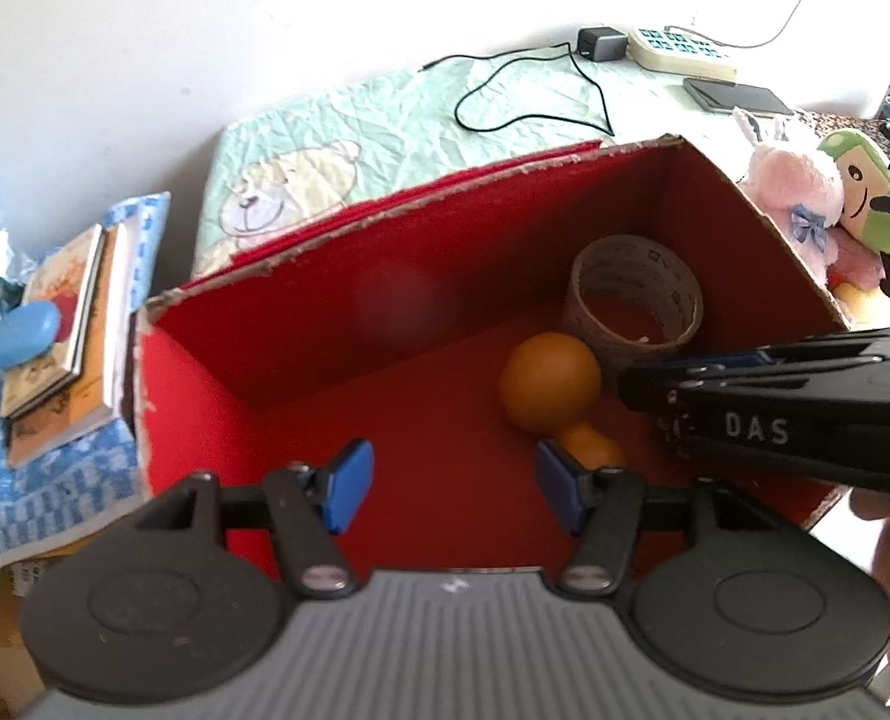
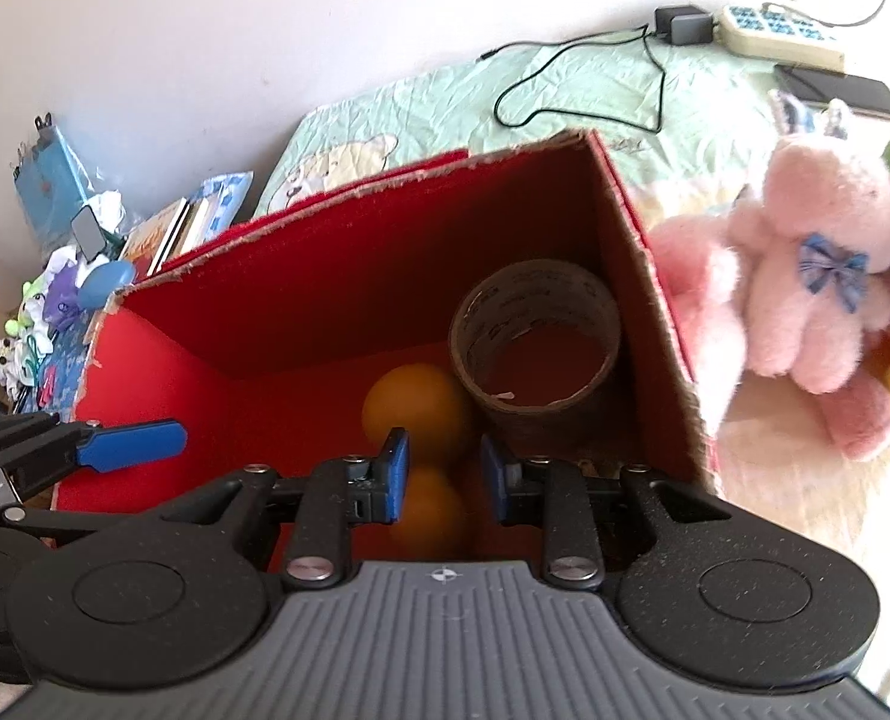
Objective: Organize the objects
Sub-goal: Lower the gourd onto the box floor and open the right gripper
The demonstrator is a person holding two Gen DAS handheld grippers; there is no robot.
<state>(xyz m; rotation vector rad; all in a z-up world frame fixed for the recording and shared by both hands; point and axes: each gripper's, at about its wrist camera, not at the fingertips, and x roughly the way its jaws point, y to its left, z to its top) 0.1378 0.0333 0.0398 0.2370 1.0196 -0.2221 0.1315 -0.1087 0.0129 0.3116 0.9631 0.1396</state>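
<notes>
Right wrist view: the orange dumbbell-shaped toy (image 2: 423,438) is seen on the red box (image 2: 276,300) floor beside the tape roll (image 2: 535,342), long axis along the right gripper (image 2: 445,480), whose parted fingers straddle without pinching it.

1. Box (image 1: 324,324) open-topped, sits on the bed (image 1: 396,114).
2. In the box: tape roll (image 1: 634,294) in the far right corner; peanut-shaped ball (image 1: 556,393) on the floor just before it, touching or nearly so.
3. Plush rabbit (image 2: 805,264) outside the box's right wall; second plush toy (image 1: 871,204) to its right.
4. Behind the box, on the bed: looped cable (image 1: 535,90), adapter (image 1: 601,42), power strip (image 1: 679,51), flat device (image 1: 739,96).
5. Left of the box: stacked books (image 1: 66,336), small oval case (image 1: 21,333) on top.
</notes>
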